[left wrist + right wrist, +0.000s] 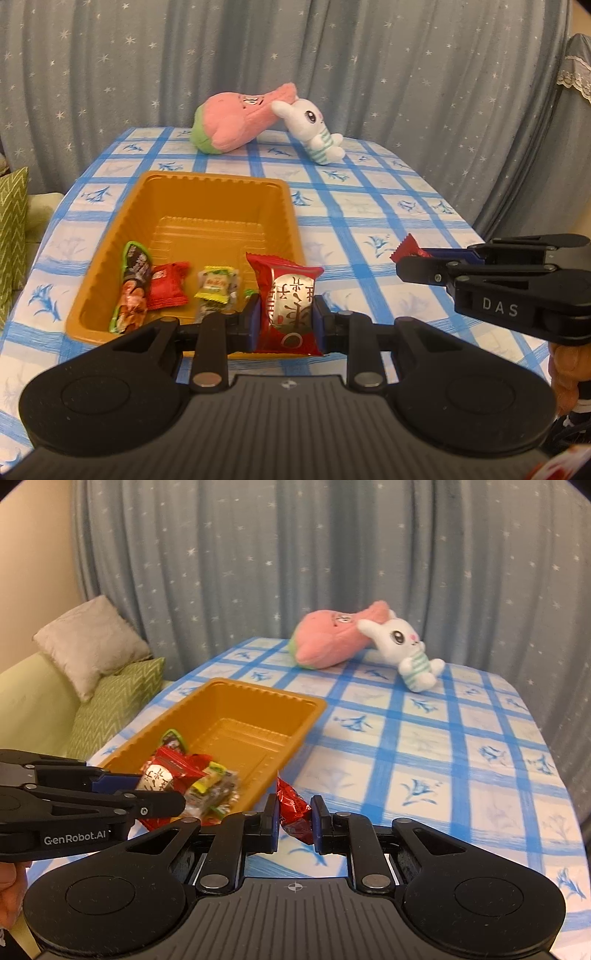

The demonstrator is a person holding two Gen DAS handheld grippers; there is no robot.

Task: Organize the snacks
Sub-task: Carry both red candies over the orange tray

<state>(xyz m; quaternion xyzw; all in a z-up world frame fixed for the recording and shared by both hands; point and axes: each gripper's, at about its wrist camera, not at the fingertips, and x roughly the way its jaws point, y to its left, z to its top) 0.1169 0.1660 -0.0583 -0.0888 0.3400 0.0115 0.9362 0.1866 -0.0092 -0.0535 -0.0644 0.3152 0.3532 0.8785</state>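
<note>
Left tool (pixel 287 317) grips a large red snack packet (pixel 288 304) upright between its blue pads, holding it at the near edge of the orange tray (pixel 207 199). Right tool (pixel 294 818) is clamped on a small red candy (pixel 293 806), lifted above the bench (pixel 443 760) just right of the tray's near corner. In the left view the right tool comes in from the right with the candy's crimped end poking out past its fingers (pixel 417 269).

Tray sits on the bench's left half, long side running away from the cameras. Its near end holds four loose snacks: a long green-edged packet (pixel 132 288) leaning on the left wall, a red packet (pixel 167 285) beside it, a yellow-and-clear candy (pixel 218 286), and a bit of green wrapper (pixel 250 293) mostly hidden behind the left tool. Far half of the tray is bare.

Bench wears a blue-and-white checked cloth. At its far edge a pink plush (pixel 236 122) lies on its side, touching a white rabbit plush (pixel 314 129) in a striped shirt. Grey starred curtain (pixel 332 55) behind. Sofa with cushions (pixel 96 646) off to the left.
</note>
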